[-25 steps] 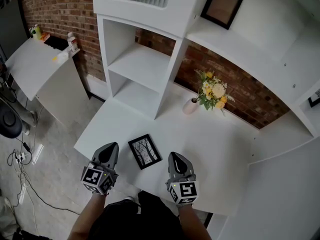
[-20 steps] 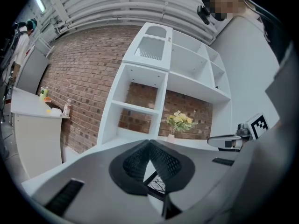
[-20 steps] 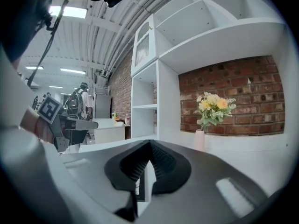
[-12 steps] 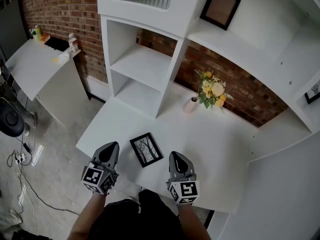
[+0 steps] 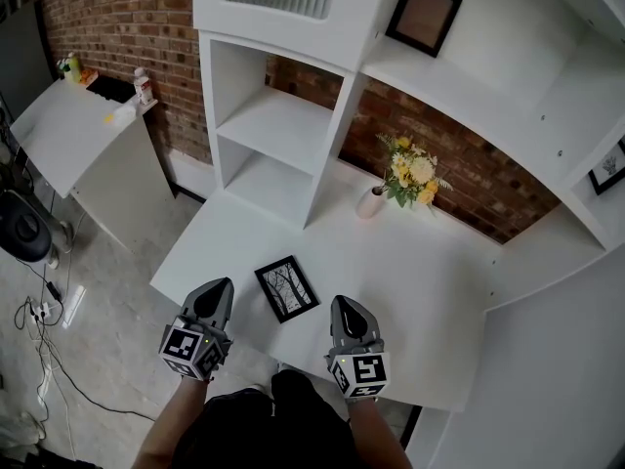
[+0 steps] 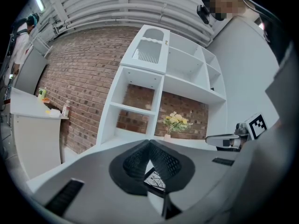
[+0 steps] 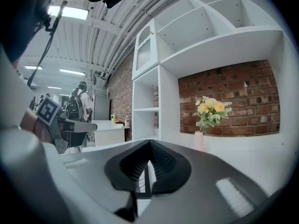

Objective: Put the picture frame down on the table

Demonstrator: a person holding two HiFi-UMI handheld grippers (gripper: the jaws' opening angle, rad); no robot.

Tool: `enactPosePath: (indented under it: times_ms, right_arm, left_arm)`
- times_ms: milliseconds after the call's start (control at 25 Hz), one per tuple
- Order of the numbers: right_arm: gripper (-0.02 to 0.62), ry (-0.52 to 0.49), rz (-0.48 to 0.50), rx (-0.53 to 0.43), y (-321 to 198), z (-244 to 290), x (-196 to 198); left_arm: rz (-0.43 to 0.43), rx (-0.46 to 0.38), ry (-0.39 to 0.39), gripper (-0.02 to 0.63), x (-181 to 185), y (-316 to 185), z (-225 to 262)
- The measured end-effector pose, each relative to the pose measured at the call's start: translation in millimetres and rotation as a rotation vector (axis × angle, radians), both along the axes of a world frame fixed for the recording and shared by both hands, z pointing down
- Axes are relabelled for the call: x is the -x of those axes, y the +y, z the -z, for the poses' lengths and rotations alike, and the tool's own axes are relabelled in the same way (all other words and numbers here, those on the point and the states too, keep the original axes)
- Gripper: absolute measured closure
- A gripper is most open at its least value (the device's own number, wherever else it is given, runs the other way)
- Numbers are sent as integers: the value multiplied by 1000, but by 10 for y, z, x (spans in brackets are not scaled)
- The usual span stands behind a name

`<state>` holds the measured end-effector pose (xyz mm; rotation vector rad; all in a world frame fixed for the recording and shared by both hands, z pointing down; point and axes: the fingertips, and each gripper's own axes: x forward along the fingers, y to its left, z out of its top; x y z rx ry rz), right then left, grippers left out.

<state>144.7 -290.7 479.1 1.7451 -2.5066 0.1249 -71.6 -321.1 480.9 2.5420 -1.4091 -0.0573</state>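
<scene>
The tabletop (image 5: 420,281) carries everything. Left gripper (image 5: 217,289) and right gripper (image 5: 344,306) hover at its front edge, jaws clenched, nothing held. The picture frame (image 5: 287,288) lies flat between them, near that edge, so placement appears complete. Risk: a sideways sweep of either gripper could push the frame off the front edge.

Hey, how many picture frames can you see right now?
3: a picture frame lying flat on the table, a second frame standing on the top shelf, a third frame partly cut off at the right edge.
</scene>
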Motion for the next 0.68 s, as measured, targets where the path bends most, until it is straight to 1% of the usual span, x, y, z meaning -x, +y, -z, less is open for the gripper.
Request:
enactPosePath:
  times_ms: [680]
  right_arm:
    - [592,-17,-13,-7,206,29,85]
  left_arm:
    - [-6,-3,-4,612,106,215,9]
